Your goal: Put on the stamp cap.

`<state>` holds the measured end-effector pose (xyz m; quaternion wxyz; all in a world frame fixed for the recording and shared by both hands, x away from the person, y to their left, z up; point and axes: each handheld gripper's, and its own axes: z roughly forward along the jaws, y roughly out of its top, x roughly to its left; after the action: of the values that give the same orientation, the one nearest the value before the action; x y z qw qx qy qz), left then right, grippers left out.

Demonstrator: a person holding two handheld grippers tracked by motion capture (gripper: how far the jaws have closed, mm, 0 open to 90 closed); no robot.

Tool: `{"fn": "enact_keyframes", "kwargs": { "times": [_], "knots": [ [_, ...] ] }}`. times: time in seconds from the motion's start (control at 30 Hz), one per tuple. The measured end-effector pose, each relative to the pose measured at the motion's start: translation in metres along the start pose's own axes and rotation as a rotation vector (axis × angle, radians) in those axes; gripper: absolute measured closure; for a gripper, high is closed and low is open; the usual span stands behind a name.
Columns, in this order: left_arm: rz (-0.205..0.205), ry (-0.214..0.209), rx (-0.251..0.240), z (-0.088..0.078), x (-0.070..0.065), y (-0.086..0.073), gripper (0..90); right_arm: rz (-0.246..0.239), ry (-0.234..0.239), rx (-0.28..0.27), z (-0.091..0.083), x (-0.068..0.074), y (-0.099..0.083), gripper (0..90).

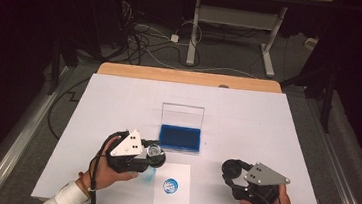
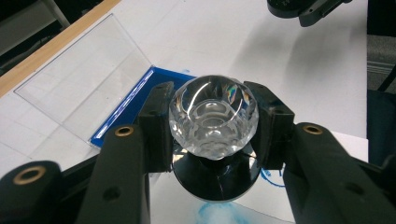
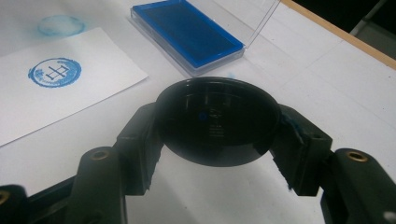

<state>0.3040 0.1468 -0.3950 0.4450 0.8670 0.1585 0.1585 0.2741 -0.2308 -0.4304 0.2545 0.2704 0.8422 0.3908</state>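
Now my left tool (image 1: 156,154) grips the clear-knobbed stamp (image 2: 213,116) by its faceted handle, holding it just above the bench beside the open blue ink pad (image 1: 180,138), ready for inking or another print. My right tool (image 1: 232,173) clamps the stamp's black cap (image 3: 215,119), kept aside right of the printed paper (image 1: 171,201).

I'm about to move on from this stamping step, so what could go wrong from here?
1. The stamp in the left gripper hangs over the paper's edge, so its inked face may smear there.
2. The ink pad lies open, its clear lid upright, easy to knock.
3. The round black cap in the right gripper could slip.
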Motion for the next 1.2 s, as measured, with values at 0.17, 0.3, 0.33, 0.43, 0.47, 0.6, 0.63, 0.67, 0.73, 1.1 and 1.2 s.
{"fn": "enact_keyframes", "kwargs": {
  "times": [0.17, 0.3, 0.33, 0.43, 0.47, 0.6, 0.63, 0.67, 0.73, 1.1, 1.2],
  "knots": [
    [-0.002, 0.012, 0.002, -0.002, 0.002, -0.001, 54.2, -0.005, 0.011, 0.001, 0.003, 0.002, 0.001, 38.6],
    [-0.009, 0.014, -0.003, -0.003, 0.004, -0.001, 54.3, -0.005, 0.020, 0.005, 0.006, 0.005, 0.003, 38.6],
    [-0.009, 0.016, -0.004, -0.004, 0.004, -0.001, 54.3, -0.007, 0.023, 0.006, 0.008, 0.005, 0.004, 38.6],
    [-0.013, 0.016, -0.008, -0.004, 0.004, -0.001, 54.3, -0.010, 0.034, 0.008, 0.011, 0.007, 0.006, 38.6],
    [-0.013, 0.015, -0.009, -0.005, 0.004, -0.001, 54.3, -0.016, 0.037, 0.008, 0.012, 0.008, 0.006, 38.6],
    [-0.011, 0.013, -0.007, -0.005, 0.005, -0.001, 54.3, -0.022, 0.056, 0.016, 0.018, 0.011, 0.009, 38.6],
    [-0.011, 0.014, -0.007, -0.005, 0.005, -0.001, 54.3, -0.023, 0.058, 0.016, 0.019, 0.013, 0.010, 38.6],
    [-0.013, 0.016, -0.009, -0.005, 0.005, 0.000, 54.3, -0.024, 0.062, 0.017, 0.021, 0.013, 0.011, 38.6],
    [-0.014, 0.011, -0.009, -0.005, 0.005, 0.000, 54.3, -0.029, 0.072, 0.016, 0.023, 0.015, 0.012, 38.6],
    [-0.021, 0.001, -0.016, -0.005, 0.006, 0.001, 54.3, -0.042, 0.106, 0.022, 0.038, 0.021, 0.020, 38.6],
    [-0.021, -0.002, -0.017, -0.003, 0.007, 0.002, 54.3, -0.045, 0.114, 0.025, 0.042, 0.023, 0.023, 38.6]
  ]
}}
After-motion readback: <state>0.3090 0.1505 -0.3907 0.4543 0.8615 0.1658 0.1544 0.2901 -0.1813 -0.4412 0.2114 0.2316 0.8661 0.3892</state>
